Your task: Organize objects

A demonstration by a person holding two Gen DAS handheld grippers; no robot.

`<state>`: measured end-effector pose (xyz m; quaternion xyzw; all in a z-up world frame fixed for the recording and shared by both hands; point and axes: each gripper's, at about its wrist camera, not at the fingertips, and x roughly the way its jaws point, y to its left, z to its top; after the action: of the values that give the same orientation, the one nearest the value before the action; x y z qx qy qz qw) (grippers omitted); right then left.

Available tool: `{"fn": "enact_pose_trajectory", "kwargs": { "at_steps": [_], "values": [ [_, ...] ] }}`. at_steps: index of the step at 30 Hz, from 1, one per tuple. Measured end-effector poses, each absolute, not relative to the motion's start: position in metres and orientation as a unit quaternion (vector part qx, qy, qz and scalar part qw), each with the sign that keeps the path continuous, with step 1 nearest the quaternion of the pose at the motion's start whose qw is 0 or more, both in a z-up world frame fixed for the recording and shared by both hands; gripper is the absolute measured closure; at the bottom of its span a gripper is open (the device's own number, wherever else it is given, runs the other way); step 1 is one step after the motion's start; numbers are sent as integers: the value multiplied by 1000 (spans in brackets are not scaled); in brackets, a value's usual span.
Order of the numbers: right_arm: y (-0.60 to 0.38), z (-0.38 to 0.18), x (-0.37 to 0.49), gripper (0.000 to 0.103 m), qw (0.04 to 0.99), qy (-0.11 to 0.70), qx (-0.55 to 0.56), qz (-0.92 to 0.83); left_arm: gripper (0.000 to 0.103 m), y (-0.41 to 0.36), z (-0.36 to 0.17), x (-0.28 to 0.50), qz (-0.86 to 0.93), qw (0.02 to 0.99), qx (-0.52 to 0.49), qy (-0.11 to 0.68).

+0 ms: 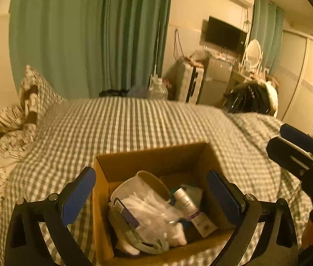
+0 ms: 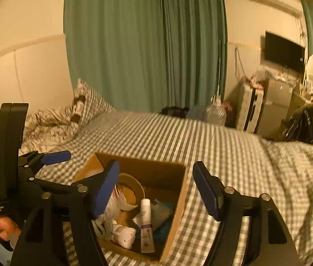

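An open cardboard box (image 1: 154,157) is sitting on the gingham bedspread (image 1: 134,122), near the bed's near edge. Inside it, a clear plastic measuring jug (image 1: 134,188) is lying on its side toward the box's left wall, a crinkled clear bag (image 1: 154,215) is resting in front of it, a white tube (image 1: 188,201) is lying toward the right wall, and a folded white item (image 2: 125,235) is sitting near the front wall. A blue-green packet (image 2: 163,212) is showing beside the tube in the right wrist view.

The left gripper (image 1: 151,197) is hovering over the box, its blue-padded fingers (image 1: 79,195) spread wide apart and grasping nothing; one pad is hanging outside the left wall, the other inside the right wall. The right gripper (image 2: 156,195) is likewise hanging released above the box's right wall, holding nothing.

A patterned pillow (image 1: 32,88) is lying at the bed's far left corner, teal curtains (image 1: 90,33) are hanging behind, and a wall-mounted television (image 1: 223,33) is showing at right.
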<state>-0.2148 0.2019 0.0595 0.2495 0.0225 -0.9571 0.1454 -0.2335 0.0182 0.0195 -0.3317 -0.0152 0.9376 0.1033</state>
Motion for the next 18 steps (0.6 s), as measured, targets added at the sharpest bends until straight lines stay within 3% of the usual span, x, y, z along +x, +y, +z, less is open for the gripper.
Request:
{"fn": "enact_pose_trajectory", "kwargs": {
  "at_steps": [14,18],
  "values": [
    [229,185,-84,0,89,18,145,-985,0,10,156,-114,972,112,-204,-17],
    [243,203,-53,0,82,8,121,-989,0,10,171,-81,979,113,-170,-2]
  ]
}}
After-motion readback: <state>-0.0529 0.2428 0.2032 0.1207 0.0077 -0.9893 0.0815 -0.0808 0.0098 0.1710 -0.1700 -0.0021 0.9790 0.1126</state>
